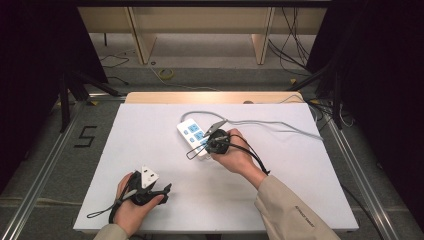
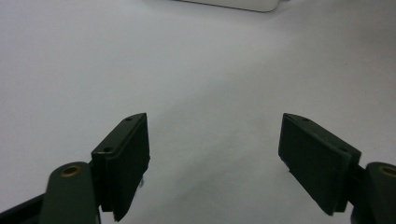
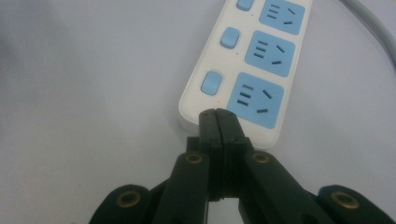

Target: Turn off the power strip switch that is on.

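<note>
Clenched right tongs [image 3: 218, 116] hover over the power strip [image 3: 243, 65], likely to press the switch [image 3: 211, 83] at eleven o'clock, while released left tongs [image 2: 215, 154] idle on the tabletop [image 1: 150, 145].

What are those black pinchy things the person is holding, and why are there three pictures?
They are tongs, one in each hand. One picture looks down from above the white table. The other two come from small cameras riding on the tongs. The left tongs rest near the table's front edge, jaws wide apart, holding nothing. The right tongs are pinched shut with nothing between them, their tips over the near end of a white power strip, beside its blue sockets and buttons. A grey cable runs from the strip across the table.
</note>
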Tool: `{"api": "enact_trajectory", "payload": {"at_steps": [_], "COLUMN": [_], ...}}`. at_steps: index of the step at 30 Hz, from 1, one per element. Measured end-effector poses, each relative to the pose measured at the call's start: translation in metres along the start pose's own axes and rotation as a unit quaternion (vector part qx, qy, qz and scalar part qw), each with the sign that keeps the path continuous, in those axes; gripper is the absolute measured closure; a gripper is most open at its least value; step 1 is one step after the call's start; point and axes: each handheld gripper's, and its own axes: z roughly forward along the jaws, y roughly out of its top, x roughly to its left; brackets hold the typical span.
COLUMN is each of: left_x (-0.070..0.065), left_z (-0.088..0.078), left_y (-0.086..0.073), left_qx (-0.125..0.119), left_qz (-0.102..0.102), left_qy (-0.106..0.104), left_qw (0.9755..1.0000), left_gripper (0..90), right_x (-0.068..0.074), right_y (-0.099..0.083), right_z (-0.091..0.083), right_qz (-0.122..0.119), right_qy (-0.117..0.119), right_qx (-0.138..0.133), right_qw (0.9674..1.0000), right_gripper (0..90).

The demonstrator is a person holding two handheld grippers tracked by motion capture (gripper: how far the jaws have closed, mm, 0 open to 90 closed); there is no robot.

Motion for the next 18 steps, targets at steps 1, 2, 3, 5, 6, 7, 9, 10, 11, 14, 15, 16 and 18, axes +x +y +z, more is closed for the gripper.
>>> {"api": "enact_trajectory", "payload": {"at_steps": [1,2,3,5,6,7,9,10,11,14,15,16,18], "left_x": [0.0,0.0001,0.0,0.0,-0.0002,-0.0002,-0.0003,-0.0003,-0.0003,0.0,-0.0001,-0.0001,-0.0001], "left_z": [0.0,-0.0001,-0.0002,-0.0002,0.0,0.0,0.0001,0.0001,0.0001,0.0,0.0,0.0,0.0001], "left_y": [0.0,0.0,0.0,0.0,0.0,0.0,0.0,0.0,0.0,0.0,0.0001,0.0001,0.0001], "left_qx": [0.0,0.0,0.0,0.0,-0.001,-0.001,-0.002,-0.002,-0.002,-0.001,-0.002,-0.002,-0.002], "left_qz": [0.0,0.0,0.0,0.0,-0.001,-0.001,-0.002,-0.002,-0.002,0.0,-0.001,-0.001,-0.001], "left_qy": [0.0,0.0,0.0,0.001,0.001,0.001,0.001,0.001,0.001,0.0,0.0,0.0,0.0], "left_qw": [1.0,1.0,1.0,1.0,1.0,1.0,1.0,1.0,1.0,1.0,1.0,1.0,1.0], "left_gripper": [24.6,24.6,24.6,24.6,24.6,24.6,24.6,24.6,24.6,24.6,24.6,24.6,24.6], "right_x": [-0.0003,-0.0006,-0.0003,-0.0004,-0.0004,-0.0006,-0.0006,-0.0003,-0.0007,-0.0009,-0.0008,-0.0012,-0.0016], "right_y": [0.0005,0.001,0.0016,0.003,0.003,0.0033,0.0041,0.0046,0.0049,0.0062,0.0067,0.0069,0.0076], "right_z": [0.0005,0.001,0.0014,0.0029,0.0029,0.0033,0.0045,0.0048,0.0051,0.0057,0.006,0.0063,0.007], "right_qz": [-0.002,-0.003,-0.001,0.0,0.0,-0.001,-0.001,0.002,-0.001,0.0,0.001,-0.001,-0.002], "right_qy": [-0.001,-0.001,-0.001,-0.001,-0.001,-0.001,0.0,0.0,0.001,0.0,-0.001,-0.001,-0.001], "right_qx": [-0.001,0.0,0.001,0.003,0.003,0.004,0.003,0.005,0.004,0.005,0.006,0.006,0.007], "right_qw": [1.0,1.0,1.0,1.0,1.0,1.0,1.0,1.0,1.0,1.0,1.0,1.0,1.0], "right_gripper": [90.0,90.0,90.0,90.0,90.0,90.0,90.0,90.0,90.0,90.0,90.0,90.0,90.0]}}
